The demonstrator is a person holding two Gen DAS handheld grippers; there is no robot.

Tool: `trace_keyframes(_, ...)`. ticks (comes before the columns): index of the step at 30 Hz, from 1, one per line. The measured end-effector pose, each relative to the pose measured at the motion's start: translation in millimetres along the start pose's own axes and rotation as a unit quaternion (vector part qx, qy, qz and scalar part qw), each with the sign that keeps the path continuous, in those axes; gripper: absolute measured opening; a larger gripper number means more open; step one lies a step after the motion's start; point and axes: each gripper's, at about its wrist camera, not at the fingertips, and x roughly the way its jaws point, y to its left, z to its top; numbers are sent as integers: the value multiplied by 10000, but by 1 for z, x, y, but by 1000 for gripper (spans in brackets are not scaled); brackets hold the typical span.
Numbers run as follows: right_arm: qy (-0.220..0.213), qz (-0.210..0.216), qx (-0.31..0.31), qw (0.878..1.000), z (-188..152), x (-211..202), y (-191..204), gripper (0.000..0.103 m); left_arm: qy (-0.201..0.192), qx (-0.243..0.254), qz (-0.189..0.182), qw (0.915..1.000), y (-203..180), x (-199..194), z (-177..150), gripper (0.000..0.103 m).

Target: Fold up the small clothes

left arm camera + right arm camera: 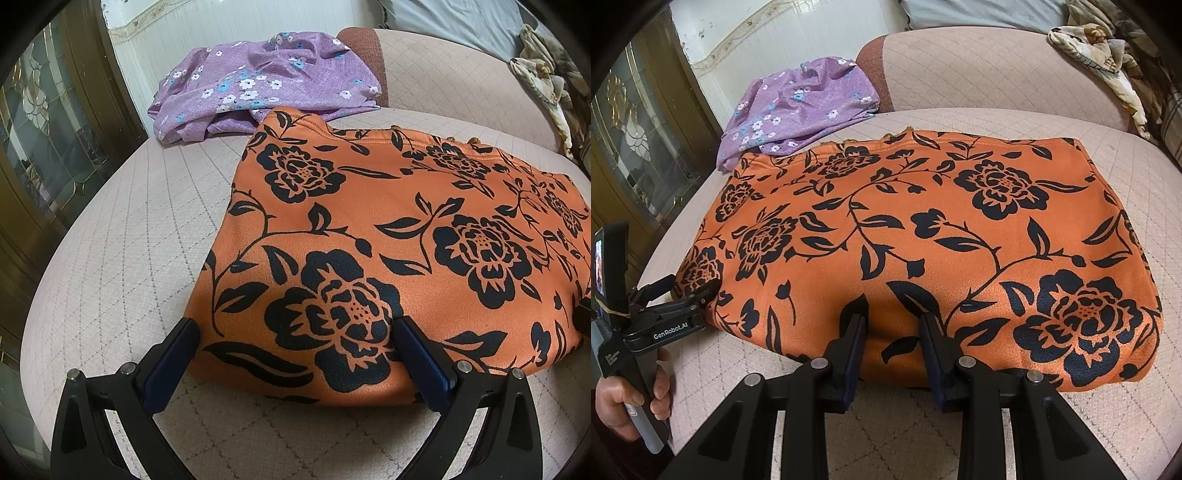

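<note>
An orange garment with black flowers [406, 229] lies folded flat on the pink quilted seat; it also shows in the right wrist view [923, 236]. My left gripper [295, 332] is open wide at the garment's near left corner, its fingers straddling the front edge. The left gripper also shows at the left of the right wrist view [698, 295], touching that corner. My right gripper [894, 317] is partly open at the middle of the front edge, its fingers against the cloth with a fold bulging between them.
A crumpled purple flowered garment [258, 85] lies at the back left of the seat [122, 240]. A patterned cloth [1100, 59] hangs over the backrest at the right. A glass-panelled wooden door [40, 129] stands at the left.
</note>
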Motion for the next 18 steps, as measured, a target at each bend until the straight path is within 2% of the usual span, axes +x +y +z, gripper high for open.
trace_keyframes(4, -17, 55, 28, 10000, 0, -2, -2, 35, 0, -47, 7, 10000, 0, 0, 2, 103)
trace_keyframes(7, -26, 186, 88, 9998, 0, -4, -2, 42, -32, -111, 34, 9999, -1, -2, 4, 103)
trace_keyframes(9, -37, 454, 132, 9989, 0, -6, -2, 67, -138, -108, 91, 9998, -3, -6, 6, 103)
trace_keyframes(11, -107, 624, 164, 9979, -1, -11, 1, 74, -266, -112, 70, 9996, -6, -12, 8, 103)
trace_keyframes(15, -102, 690, 185, 9974, -3, -16, 6, 74, -645, -201, -79, 9977, -10, -31, 15, 103)
trace_keyframes(18, -152, 919, 577, 9940, -6, -28, -4, 74, -885, -227, -126, 9957, -11, -44, 21, 103)
